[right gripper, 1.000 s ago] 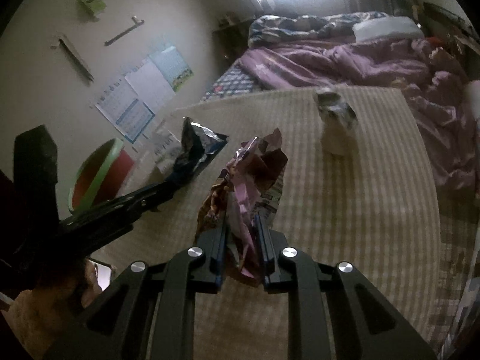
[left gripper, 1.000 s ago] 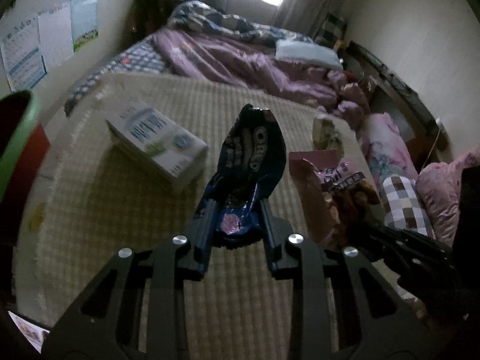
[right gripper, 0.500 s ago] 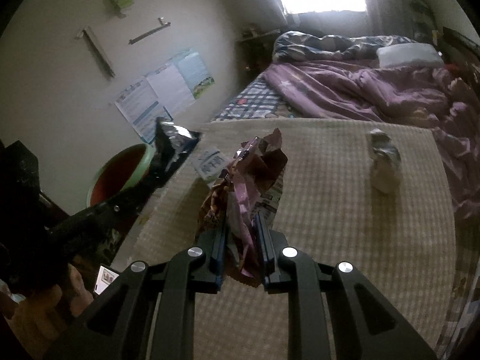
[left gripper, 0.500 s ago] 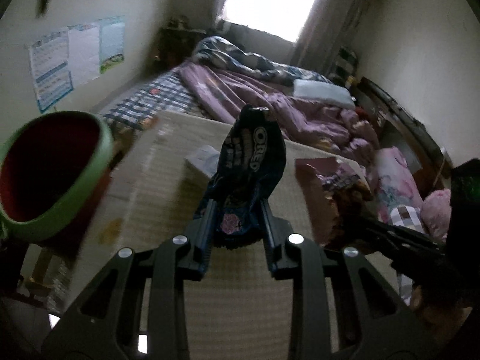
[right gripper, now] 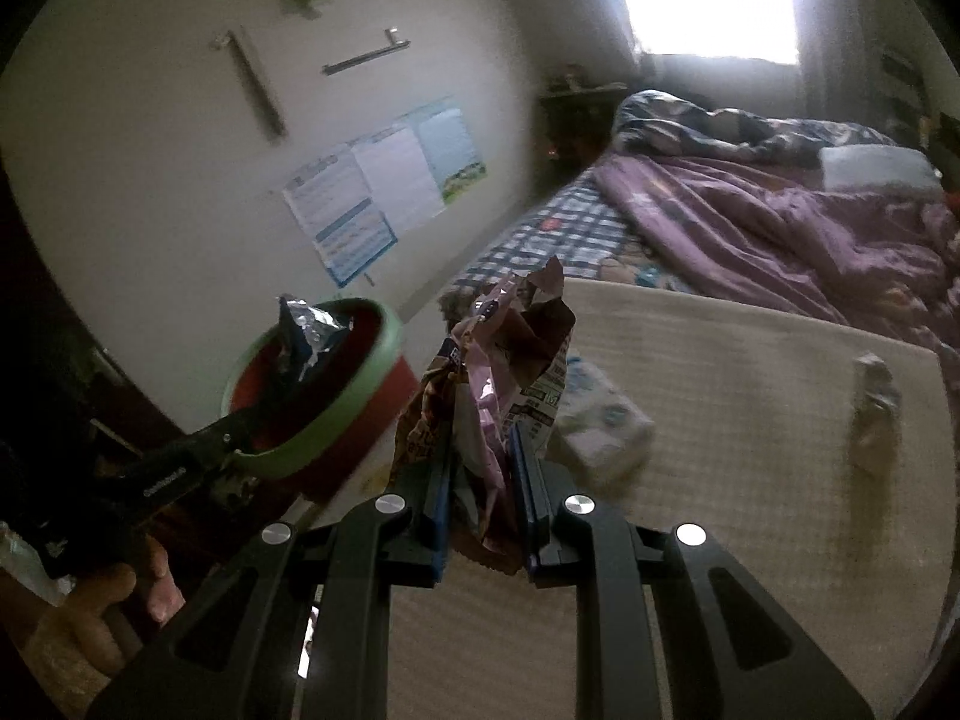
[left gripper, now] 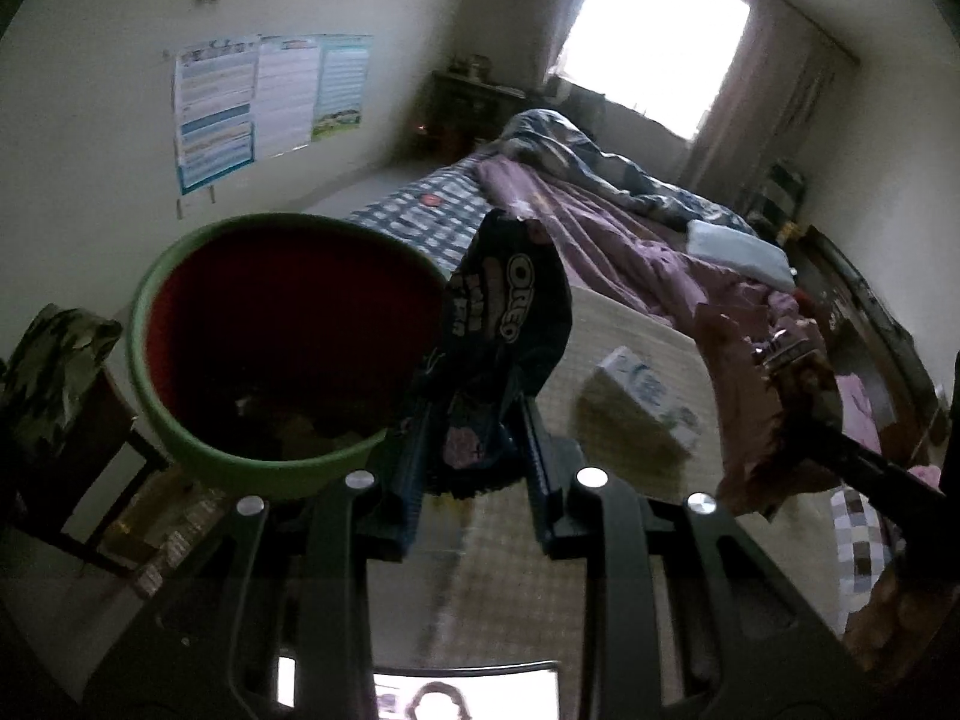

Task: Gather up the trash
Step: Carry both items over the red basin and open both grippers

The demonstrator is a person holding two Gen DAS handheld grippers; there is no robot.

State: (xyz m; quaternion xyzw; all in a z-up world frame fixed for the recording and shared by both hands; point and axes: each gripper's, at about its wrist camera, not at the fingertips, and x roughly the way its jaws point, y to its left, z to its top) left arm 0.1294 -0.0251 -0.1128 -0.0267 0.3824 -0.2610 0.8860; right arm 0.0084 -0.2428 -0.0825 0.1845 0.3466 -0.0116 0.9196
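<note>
2 wrappers held, 1 per gripper. Left gripper (left gripper: 471,420) jaws clamped on Oreo wrapper (left gripper: 510,312), upright, top at bin (right gripper: 360,384) rim, nearer. Right gripper (right gripper: 480,480) jaws clamped on pink wrapper (right gripper: 498,372), just right of bin.

A home bedroom: an unmade bed (right gripper: 780,222) with a purple quilt (left gripper: 600,240) and a pillow (right gripper: 876,165) under a bright window (left gripper: 654,36), and paper charts (right gripper: 384,186) taped to the wall
</note>
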